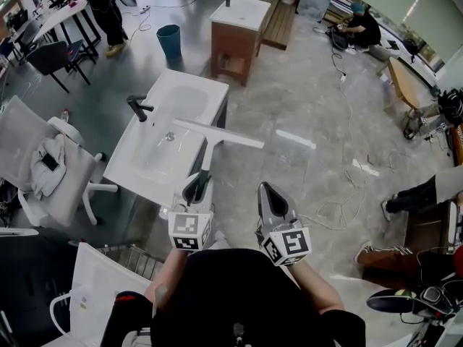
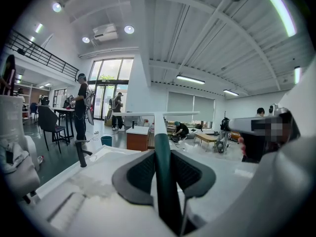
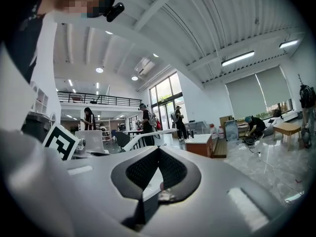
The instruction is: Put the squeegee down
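Observation:
In the head view the squeegee (image 1: 210,142) has a dark green handle and a long white blade, which hangs over the right rim of the white washbasin (image 1: 189,85). My left gripper (image 1: 199,184) is shut on the handle's lower end. In the left gripper view the green handle (image 2: 163,167) runs up between the dark pads to the blade (image 2: 158,114), level across the top. My right gripper (image 1: 265,189) hovers beside it over the floor, jaws together and holding nothing. In its own view the right gripper (image 3: 158,152) shows its pads meeting.
A black faucet (image 1: 137,108) stands on the basin's left side. A second vanity on a wooden cabinet (image 1: 236,29) and a blue bin (image 1: 169,40) stand farther off. A white office chair (image 1: 51,166) is at left. Cables (image 1: 340,194) lie on the floor; people work around the room.

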Action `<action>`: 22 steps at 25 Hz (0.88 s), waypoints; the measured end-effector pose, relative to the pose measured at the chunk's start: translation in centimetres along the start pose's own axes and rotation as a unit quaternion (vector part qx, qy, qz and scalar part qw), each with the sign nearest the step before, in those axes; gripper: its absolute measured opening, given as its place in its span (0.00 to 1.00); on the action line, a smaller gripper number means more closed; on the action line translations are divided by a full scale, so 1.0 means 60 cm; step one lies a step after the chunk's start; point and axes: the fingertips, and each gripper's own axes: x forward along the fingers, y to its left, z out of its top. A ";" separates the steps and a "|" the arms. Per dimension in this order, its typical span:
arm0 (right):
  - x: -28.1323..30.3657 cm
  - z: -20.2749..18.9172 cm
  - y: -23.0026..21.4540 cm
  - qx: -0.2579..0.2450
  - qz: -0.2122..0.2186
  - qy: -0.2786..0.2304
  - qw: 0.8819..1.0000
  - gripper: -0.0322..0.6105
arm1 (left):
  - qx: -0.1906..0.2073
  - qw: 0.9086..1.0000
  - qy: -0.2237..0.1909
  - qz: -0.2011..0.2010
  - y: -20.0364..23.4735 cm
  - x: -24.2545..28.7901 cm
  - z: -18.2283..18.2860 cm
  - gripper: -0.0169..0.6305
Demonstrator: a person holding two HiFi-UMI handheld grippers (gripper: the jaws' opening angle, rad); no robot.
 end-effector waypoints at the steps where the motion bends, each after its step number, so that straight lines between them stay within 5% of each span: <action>1: 0.003 0.000 0.002 -0.001 0.001 0.001 1.000 0.05 | -0.001 1.000 -0.001 0.001 0.003 -0.001 0.002 0.19; 22: 0.129 -0.009 -0.019 0.002 0.048 0.010 0.999 0.05 | -0.001 0.999 0.005 0.040 0.080 0.068 0.011 0.19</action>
